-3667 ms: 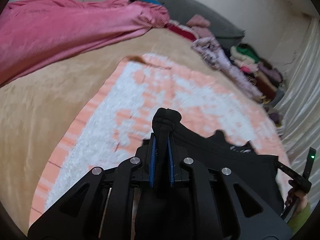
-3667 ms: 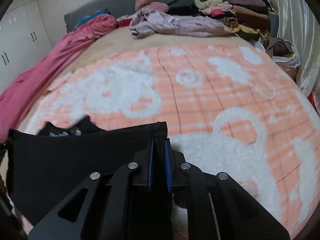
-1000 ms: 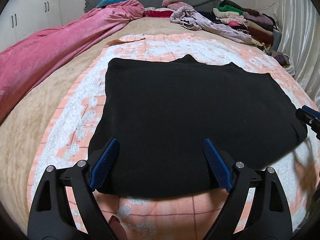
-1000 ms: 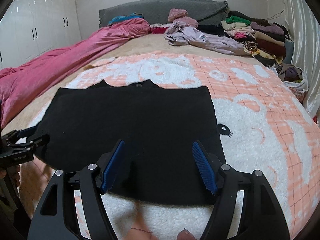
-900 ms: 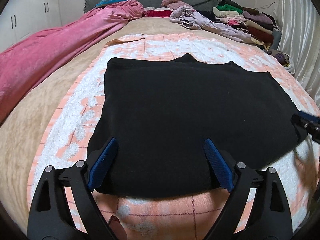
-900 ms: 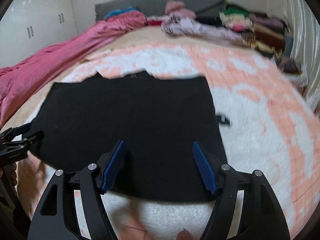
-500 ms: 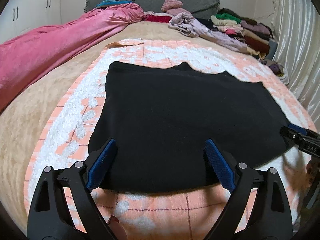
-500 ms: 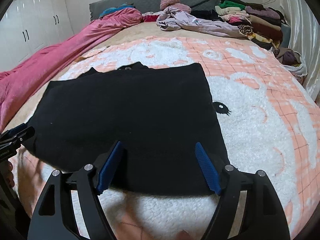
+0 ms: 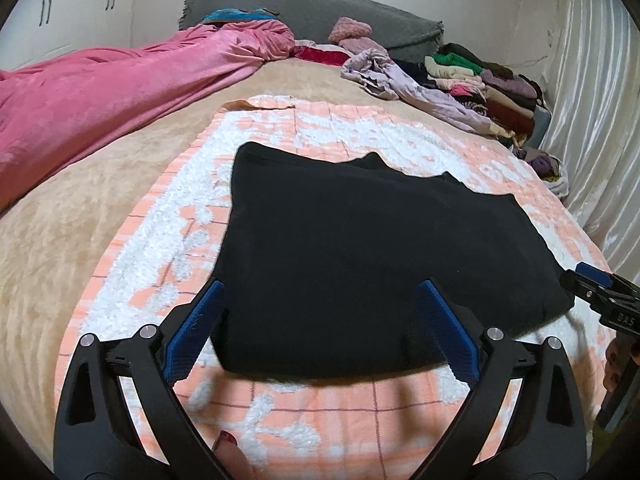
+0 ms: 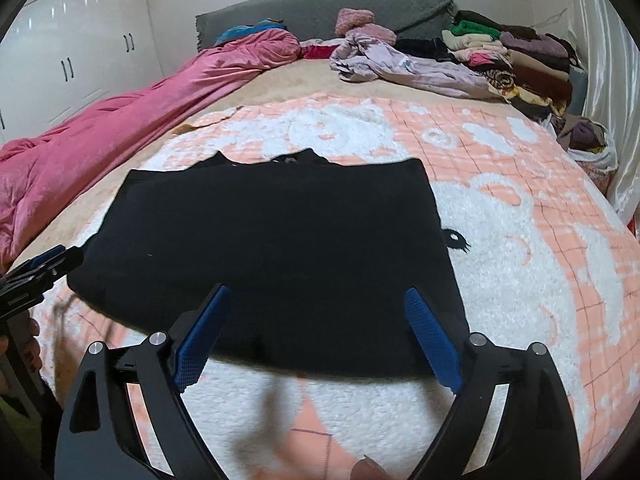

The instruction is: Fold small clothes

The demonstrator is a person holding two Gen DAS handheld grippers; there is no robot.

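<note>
Peach blanket (image 9: 280, 408) beneath flat black garment (image 9: 360, 248), both claws opening, empty

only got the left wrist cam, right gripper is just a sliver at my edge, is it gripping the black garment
observer: No. The right gripper has its jaws opening, and its pads are clear of the black garment, whose near edge lies flat on the blanket between them.
operator: anything on the blanket past the garment's right edge
observer: No loose items there, just a stitched black eye in the blanket's pattern, right beside that edge.
</note>
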